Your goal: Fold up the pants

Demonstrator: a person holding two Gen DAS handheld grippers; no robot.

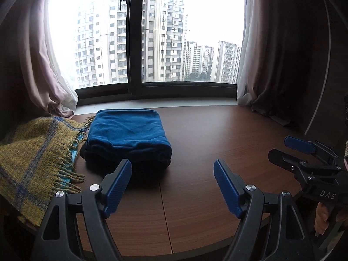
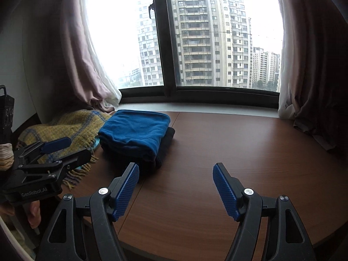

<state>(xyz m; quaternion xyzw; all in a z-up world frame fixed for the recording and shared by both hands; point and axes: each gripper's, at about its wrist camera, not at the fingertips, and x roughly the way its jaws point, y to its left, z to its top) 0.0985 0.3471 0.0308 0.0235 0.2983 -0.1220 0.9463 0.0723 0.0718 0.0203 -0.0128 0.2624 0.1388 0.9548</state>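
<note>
- The folded blue pants (image 1: 127, 130) lie on a darker folded garment (image 2: 166, 141) at the worktop's (image 1: 217, 152) far left, beside a yellow plaid scarf (image 1: 32, 152).
- The left gripper (image 1: 173, 169) fingers are spread apart, empty, above bare wood.
- The right gripper (image 2: 176, 171) fingers are likewise released, grasping nothing.

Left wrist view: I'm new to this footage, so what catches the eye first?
The folded blue pants lie on a dark garment on the brown table, beside a yellow fringed blanket at the left. Behind, a bright window shows tower blocks. The left gripper stands open and empty.
</note>
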